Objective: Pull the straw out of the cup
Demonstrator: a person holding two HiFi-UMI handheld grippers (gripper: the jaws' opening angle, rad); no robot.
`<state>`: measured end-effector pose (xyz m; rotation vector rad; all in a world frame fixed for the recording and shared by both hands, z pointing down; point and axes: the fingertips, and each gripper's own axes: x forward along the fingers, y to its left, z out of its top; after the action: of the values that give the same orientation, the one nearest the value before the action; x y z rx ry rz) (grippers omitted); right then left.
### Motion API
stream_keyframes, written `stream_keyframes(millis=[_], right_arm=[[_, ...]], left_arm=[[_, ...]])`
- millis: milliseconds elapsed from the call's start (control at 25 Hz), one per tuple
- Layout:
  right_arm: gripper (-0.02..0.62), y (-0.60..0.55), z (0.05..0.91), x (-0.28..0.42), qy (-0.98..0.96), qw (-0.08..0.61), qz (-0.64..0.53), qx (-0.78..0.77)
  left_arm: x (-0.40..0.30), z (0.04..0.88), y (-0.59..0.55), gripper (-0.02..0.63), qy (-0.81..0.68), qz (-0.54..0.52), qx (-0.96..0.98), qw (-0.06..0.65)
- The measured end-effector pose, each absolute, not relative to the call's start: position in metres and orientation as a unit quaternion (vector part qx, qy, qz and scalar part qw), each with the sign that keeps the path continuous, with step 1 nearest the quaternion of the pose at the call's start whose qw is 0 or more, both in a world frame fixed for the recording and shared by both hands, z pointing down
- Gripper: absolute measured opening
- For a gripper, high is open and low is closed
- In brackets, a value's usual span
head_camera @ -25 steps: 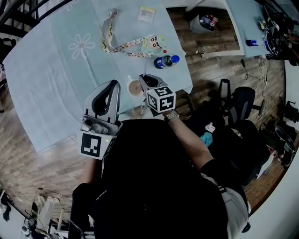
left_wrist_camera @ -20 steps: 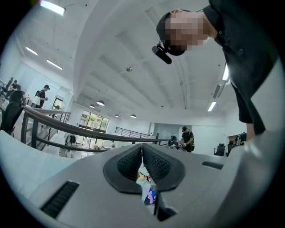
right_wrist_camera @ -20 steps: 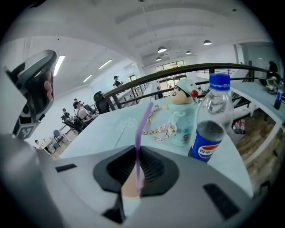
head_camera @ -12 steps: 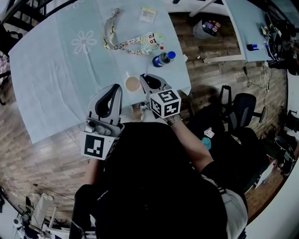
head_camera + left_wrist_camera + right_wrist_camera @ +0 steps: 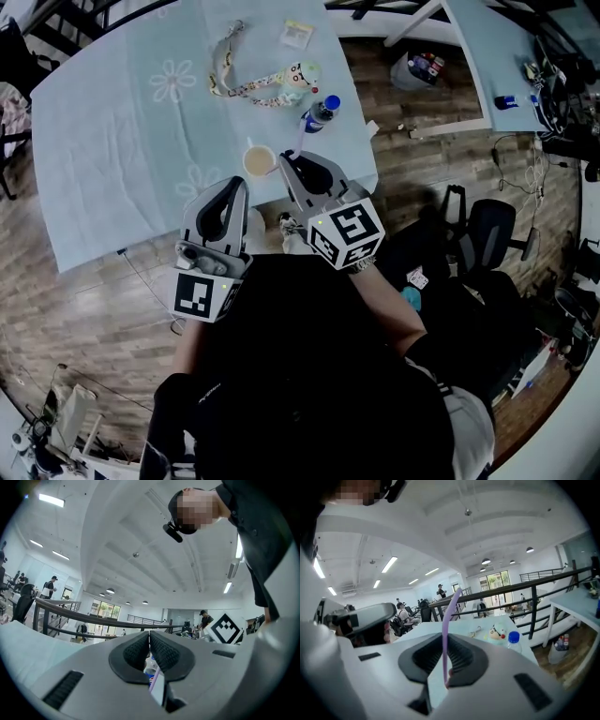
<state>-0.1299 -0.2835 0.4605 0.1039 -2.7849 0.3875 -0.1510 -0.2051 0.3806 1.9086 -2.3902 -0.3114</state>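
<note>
A paper cup (image 5: 260,161) of light-brown drink stands on the pale blue table (image 5: 112,159) near its front edge. My right gripper (image 5: 293,165) (image 5: 445,641) is just right of the cup and raised above it, shut on a lilac straw (image 5: 445,630). The straw stands upright between the pads and sticks out above them; in the head view the straw (image 5: 297,145) is thin and clear of the cup. My left gripper (image 5: 237,185) (image 5: 149,641) hovers in front of the cup, pointing level, its pads pressed together with nothing between them.
A blue-capped bottle (image 5: 319,112) lies behind the right gripper. A lanyard with a small toy (image 5: 272,89) and a small packet (image 5: 298,32) lie farther back. The table's right corner is beside the bottle, and wooden floor lies beyond it.
The right gripper has risen with the straw, up and away from the cup. The left gripper has drawn back from the cup toward the person.
</note>
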Motion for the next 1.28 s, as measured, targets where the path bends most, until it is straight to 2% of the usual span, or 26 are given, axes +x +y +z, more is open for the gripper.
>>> stream_keyframes(millis=[800, 1280], right_arm=[[0.038, -0.244, 0.364, -0.034, -0.992, 0.053, 0.105, -0.044], [0.038, -0.203, 0.345, 0.017, -0.990, 0.009, 0.082, -0.116]], left_arm=[[-0.045, 0.359, -0.159, 0.015, -0.822, -0.099, 0.562, 0.009], [0.010, 0.356, -0.132, 0.015, -0.846, -0.103, 0.524, -0.007]])
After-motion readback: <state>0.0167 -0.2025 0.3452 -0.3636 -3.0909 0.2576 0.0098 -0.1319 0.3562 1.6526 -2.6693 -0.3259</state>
